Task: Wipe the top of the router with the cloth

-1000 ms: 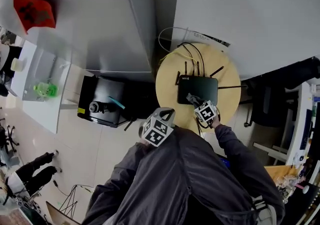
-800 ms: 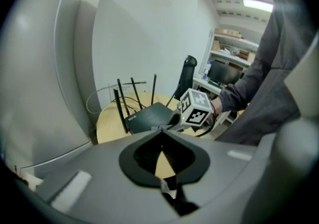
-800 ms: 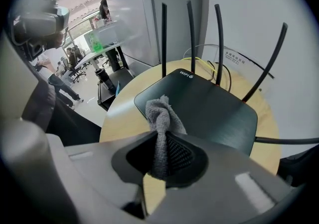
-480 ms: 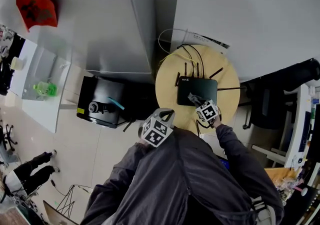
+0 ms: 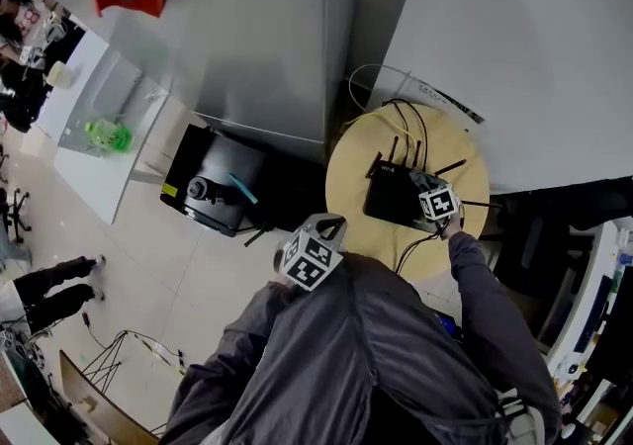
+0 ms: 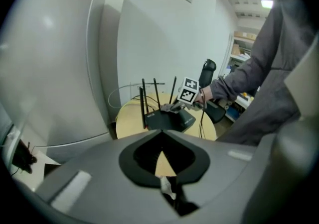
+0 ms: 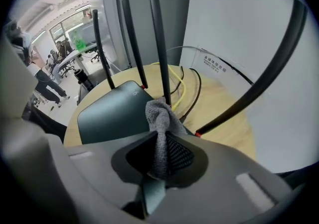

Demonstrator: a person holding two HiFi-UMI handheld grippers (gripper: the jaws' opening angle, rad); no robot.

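— What takes up most of the room?

— A tall grey cabinet (image 5: 277,47) next to a white wall. A round wooden table (image 5: 351,171) stands in the corner below them. Left of the table, an open black case (image 5: 213,191) lies on the tiled floor.

— And where is the router?

— The router (image 5: 391,201) lies flat on the table, towards the edge nearer the person. It is a dark, flat box. Its thin black antennas (image 7: 159,44) stand up along its far edge, and one more slants out on the right.

— What are the grippers doing?

— The right gripper (image 5: 423,186) reaches over the router, at the end nearer the slanted antenna. Its jaws are clamped on the cloth (image 7: 159,118), a grey knitted rag. The left gripper (image 5: 331,227) is held back close to the person's body, well apart from the table. Its jaws are closed tip to tip with nothing between them, and they point at the router from a distance.

— Where exactly is the cloth?

— Its bunched free end sticks out past the jaw tips. It sits at the router's rear edge, just beside the foot of an upright antenna.

— Anything smaller?

— A yellow cable (image 7: 177,81) and black ones curl across the tabletop behind the router.
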